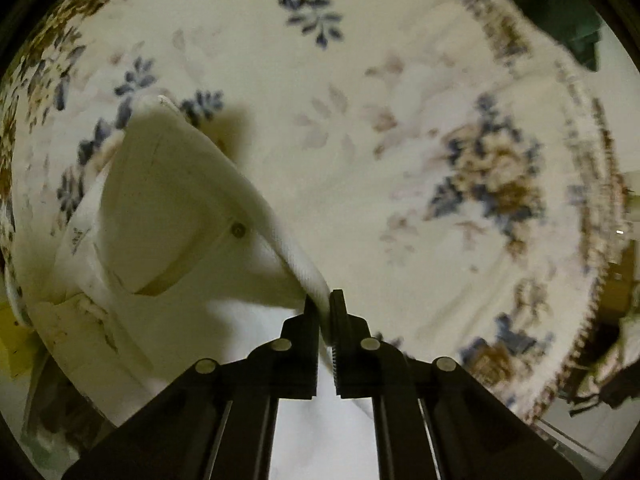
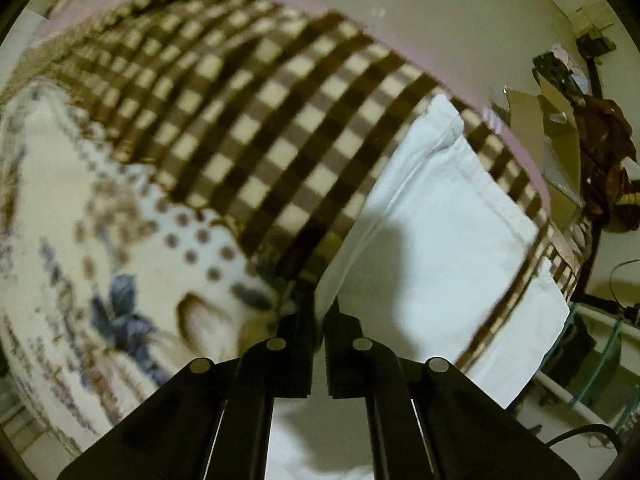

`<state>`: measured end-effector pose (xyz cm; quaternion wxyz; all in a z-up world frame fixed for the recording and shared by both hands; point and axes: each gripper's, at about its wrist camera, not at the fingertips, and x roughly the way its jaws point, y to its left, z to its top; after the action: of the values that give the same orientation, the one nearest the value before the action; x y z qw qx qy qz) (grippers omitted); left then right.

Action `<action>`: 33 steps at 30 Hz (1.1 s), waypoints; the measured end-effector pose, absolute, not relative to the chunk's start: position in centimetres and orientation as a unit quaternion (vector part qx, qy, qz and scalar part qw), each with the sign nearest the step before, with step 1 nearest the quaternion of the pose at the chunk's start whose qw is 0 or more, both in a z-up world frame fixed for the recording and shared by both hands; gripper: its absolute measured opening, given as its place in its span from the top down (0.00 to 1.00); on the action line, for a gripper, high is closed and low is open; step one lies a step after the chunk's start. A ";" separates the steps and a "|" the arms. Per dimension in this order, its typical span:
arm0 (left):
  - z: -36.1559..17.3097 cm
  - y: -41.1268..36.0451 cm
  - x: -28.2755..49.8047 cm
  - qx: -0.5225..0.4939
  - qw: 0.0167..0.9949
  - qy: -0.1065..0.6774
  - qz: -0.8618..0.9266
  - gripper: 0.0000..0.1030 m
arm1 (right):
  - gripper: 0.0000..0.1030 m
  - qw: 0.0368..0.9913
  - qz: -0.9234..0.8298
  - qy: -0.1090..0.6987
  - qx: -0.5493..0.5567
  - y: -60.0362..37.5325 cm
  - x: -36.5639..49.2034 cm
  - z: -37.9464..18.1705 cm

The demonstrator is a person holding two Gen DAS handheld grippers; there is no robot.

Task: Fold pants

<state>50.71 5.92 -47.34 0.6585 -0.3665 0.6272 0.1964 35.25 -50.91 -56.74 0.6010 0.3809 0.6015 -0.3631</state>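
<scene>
Support = bed w/ cream floral blanket point(image 1: 360, 152), blue/brown flower print, patterned border on its edge. Right wrist view: brown-and-cream checked blanket point(image 2: 248, 120) next to the floral one, overlap order unclear. White pants point(image 1: 172, 208) lie directly on floral blanket in left view; in right view white cloth rests across the checked blanket, running past bed edge.
</scene>
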 end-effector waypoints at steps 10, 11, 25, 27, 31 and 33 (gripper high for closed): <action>-41.1 8.5 38.7 -0.383 0.719 0.572 0.096 0.97 | 0.96 0.675 -0.332 0.528 0.395 -49.0 21.4 -44.5; -41.1 8.4 37.6 -0.381 0.720 0.572 0.092 0.97 | 0.96 0.677 -0.333 0.524 0.395 -48.5 19.7 -43.9; -55.0 10.3 21.5 -0.363 0.661 0.646 0.122 0.97 | 0.96 0.632 -0.383 0.573 0.354 -45.8 2.0 -53.5; -56.7 10.3 19.9 -0.369 0.650 0.652 0.131 0.97 | 0.96 0.626 -0.385 0.579 0.353 -45.7 1.3 -55.1; -58.1 10.1 18.8 -0.366 0.646 0.656 0.137 0.97 | 0.96 0.626 -0.383 0.592 0.332 -45.1 0.8 -57.2; -58.1 9.8 18.6 -0.359 0.651 0.655 0.135 0.97 | 0.96 0.626 -0.380 0.594 0.332 -45.2 0.6 -57.7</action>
<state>18.58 9.75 -58.14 0.6512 -0.3588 0.6549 0.1350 0.61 -45.23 -57.72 0.6264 0.3316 0.5943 -0.3801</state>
